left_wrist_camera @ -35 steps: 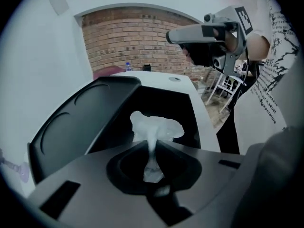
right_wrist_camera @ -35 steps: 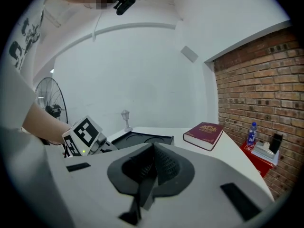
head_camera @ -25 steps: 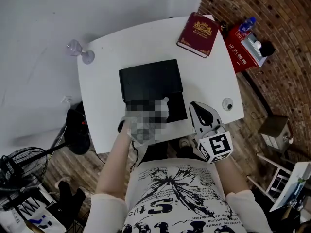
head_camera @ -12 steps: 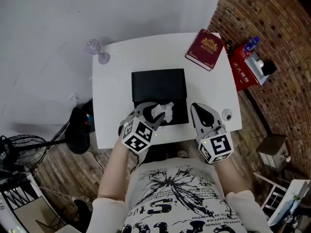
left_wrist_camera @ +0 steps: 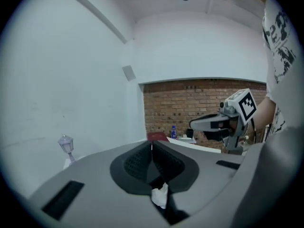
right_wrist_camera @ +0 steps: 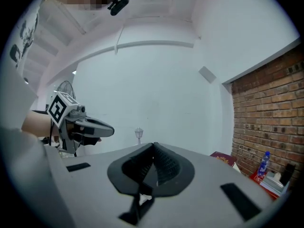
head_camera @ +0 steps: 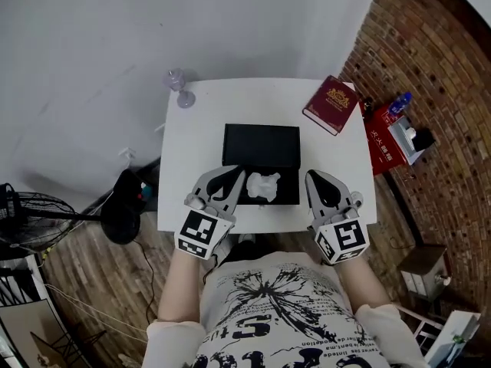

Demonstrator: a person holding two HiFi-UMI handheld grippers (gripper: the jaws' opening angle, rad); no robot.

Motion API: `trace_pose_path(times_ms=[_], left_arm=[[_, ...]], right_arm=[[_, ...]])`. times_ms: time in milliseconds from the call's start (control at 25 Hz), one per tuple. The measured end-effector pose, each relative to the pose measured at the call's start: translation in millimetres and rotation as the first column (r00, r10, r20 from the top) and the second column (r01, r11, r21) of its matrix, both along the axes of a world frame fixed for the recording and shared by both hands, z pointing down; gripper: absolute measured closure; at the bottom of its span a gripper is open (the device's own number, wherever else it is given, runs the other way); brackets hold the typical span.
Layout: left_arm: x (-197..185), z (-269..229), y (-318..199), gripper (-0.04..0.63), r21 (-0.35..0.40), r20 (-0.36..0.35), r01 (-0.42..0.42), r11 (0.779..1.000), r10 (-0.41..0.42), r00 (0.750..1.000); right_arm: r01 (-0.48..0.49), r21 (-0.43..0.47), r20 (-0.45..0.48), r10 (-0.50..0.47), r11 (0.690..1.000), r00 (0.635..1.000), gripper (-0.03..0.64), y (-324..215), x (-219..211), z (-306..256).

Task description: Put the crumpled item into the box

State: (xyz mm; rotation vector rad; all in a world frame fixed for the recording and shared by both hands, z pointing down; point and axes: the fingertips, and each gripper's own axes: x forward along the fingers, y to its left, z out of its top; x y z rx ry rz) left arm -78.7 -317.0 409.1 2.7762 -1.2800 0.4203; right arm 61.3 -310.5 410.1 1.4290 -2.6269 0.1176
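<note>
A crumpled white paper [head_camera: 263, 185] lies inside the open black box [head_camera: 261, 144], in its near half. My left gripper [head_camera: 238, 176] hovers at the box's near left corner, just left of the paper, its jaws shut and empty. In its own view the pads meet at the tip [left_wrist_camera: 152, 146], and a bit of the crumpled paper [left_wrist_camera: 160, 195] shows below them. My right gripper [head_camera: 314, 176] is at the box's near right corner, also shut with nothing in it [right_wrist_camera: 154, 146].
A dark red book [head_camera: 331, 104] lies at the white table's [head_camera: 192, 167] far right corner. A small glass lantern ornament [head_camera: 179, 87] stands at the far left corner. On the floor are a red carton [head_camera: 383, 136] to the right and a fan [head_camera: 31, 221] to the left.
The left gripper has let go of the paper, drawn back to the left and shut. The paper now rests in the box. The head view has shifted.
</note>
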Motion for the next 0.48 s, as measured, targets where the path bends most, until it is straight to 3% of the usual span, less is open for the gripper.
trace_pose_path(times_ms=[240, 480], left_arm=[[-29.2, -21.5, 26.5, 0.581, 0.050, -0.092, 0.082, 0.995, -0.077, 0.993], [-37.5, -32.5, 36.4, 0.581, 0.062, -0.121, 0.144, 0.988, -0.135, 0.983]], right_arm=[[0.034, 0.047, -0.010, -0.033, 0.998, 0.999, 0.603, 12.2, -9.0, -16.2], [0.065, 0.061, -0.007, -0.065, 0.996, 0.998, 0.603, 16.8, -12.1, -22.0]])
